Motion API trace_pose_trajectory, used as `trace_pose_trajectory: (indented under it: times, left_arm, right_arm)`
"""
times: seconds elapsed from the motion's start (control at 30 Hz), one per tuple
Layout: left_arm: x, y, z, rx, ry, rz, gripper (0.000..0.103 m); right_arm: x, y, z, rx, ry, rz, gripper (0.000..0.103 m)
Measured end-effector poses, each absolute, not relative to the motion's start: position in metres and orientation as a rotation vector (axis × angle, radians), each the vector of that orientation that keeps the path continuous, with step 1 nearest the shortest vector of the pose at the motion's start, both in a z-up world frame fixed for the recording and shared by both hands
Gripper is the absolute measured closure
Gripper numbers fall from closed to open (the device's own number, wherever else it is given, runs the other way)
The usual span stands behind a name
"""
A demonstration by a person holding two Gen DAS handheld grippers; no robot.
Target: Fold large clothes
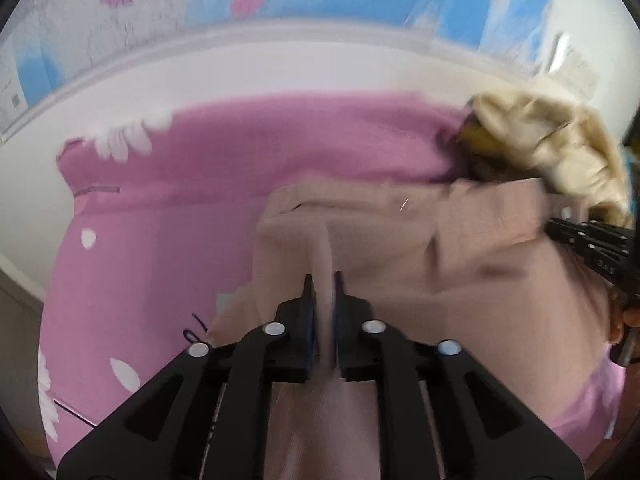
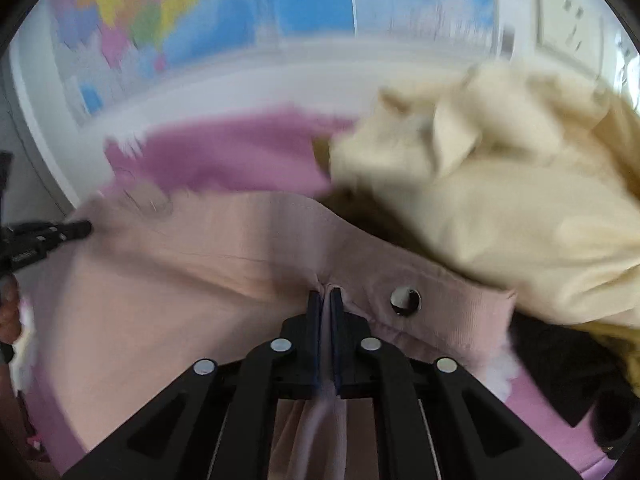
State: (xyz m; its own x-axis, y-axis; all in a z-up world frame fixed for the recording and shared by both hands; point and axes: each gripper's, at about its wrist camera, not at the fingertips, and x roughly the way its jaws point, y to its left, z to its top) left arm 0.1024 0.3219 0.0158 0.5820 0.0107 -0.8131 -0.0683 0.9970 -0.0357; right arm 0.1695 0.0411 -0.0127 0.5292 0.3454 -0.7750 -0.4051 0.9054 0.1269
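My left gripper (image 1: 324,280) is pinched tight on a fold of the pink garment (image 1: 460,248). The cloth runs up btwn its two pads and down under the black frame. My right gripper (image 2: 325,294) is pinched on the same garment (image 2: 192,264) too, w/ a thin bit of cloth squeezed btwn the pads, right by the top edge. A shiny snap button (image 2: 405,301) sits on that edge, just beside the right gripper.

The garment is stretched btwn both grippers and lies over a bed w/ a purple-pink sheet (image 1: 160,208) that has white petals on it. In the left view I see the right gripper (image 1: 576,236) at the right side, holding the cloth. In the right view I see the left gripper (image 2: 76,230) at the left side, tip on the cloth.

A cream pile of clothes (image 2: 500,216) sits on the bed behind the garment, touching its far right edge. Something dark lies under the pile; I can't tell what. A bright map (image 2: 168,20) hangs on the wall past the bed. Both views are blurry.
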Motion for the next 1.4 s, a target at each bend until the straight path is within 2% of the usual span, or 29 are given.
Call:
trace_pose_trajectory:
  times: [0.03,0.1,0.2,0.33,0.63,0.97,1.2,1.27,1.33,1.4]
  left_arm:
    - [0.105,0.322,0.007,-0.043,0.966,0.078,0.075]
    - [0.104,0.322,-0.005,-0.026,0.978,0.096,0.073]
    - [0.098,0.323,-0.006,-0.032,0.968,0.100,0.070]
    - [0.086,0.318,0.003,-0.017,0.925,0.133,0.068]
    - [0.066,0.299,0.017,0.041,0.854,0.175,0.059]
    - [0.065,0.297,0.014,0.046,0.860,0.174,0.057]
    - [0.065,0.300,0.009,0.040,0.869,0.179,0.057]
    - [0.063,0.301,0.010,0.039,0.869,0.181,0.053]
    - [0.061,0.302,0.011,0.034,0.866,0.180,0.048]
    - [0.056,0.305,0.014,0.020,0.860,0.180,0.046]
  right_arm:
    - [0.172,0.044,-0.024,-0.084,0.945,0.458,0.080]
    - [0.170,0.041,-0.027,-0.069,0.937,0.456,0.078]
    - [0.163,0.030,-0.020,-0.026,0.922,0.469,0.064]
    - [0.144,0.015,-0.004,0.001,0.864,0.488,0.057]
    - [0.122,0.022,0.000,-0.036,0.815,0.554,0.057]
    - [0.159,0.023,-0.033,-0.054,0.884,0.472,0.058]
    - [0.161,0.026,-0.034,-0.050,0.894,0.470,0.056]
    - [0.159,0.023,-0.030,-0.032,0.899,0.480,0.055]
    - [0.156,0.015,-0.025,-0.002,0.894,0.489,0.050]
    - [0.150,0.007,-0.017,0.021,0.877,0.496,0.048]
